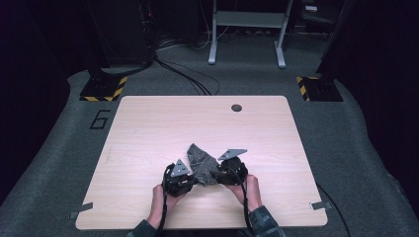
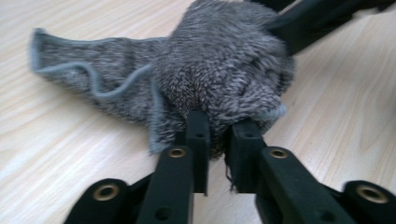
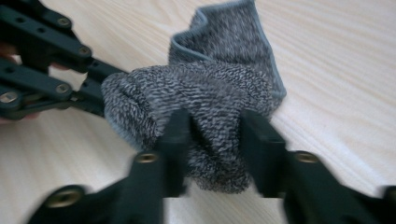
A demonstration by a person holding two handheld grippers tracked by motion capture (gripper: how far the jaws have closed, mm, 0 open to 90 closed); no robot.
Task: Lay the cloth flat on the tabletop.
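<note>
Pale wood counter [image 1: 148, 128], grey sock [image 1: 201, 162] near my edge. Left gripper [image 2: 219, 135] fingers clamp sock's bunched end; right gripper [image 3: 215, 135] fingers straddle fold, grip unclear. I keep pulls gentle, sock low.

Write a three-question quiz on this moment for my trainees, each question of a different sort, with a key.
1. True or false: the grey sock lies on the wooden table between the two grippers.
2. In the left gripper view, the left gripper has its jaws: A) wide apart over bare table, B) closed on the sock's edge, C) around a cup.
3. In a few words, where does the sock sit relative to the right gripper in the right gripper view?

Key
1. True.
2. B.
3. Bunched between its jaws; whether they press on it is not clear, as that view is blurred.
</note>
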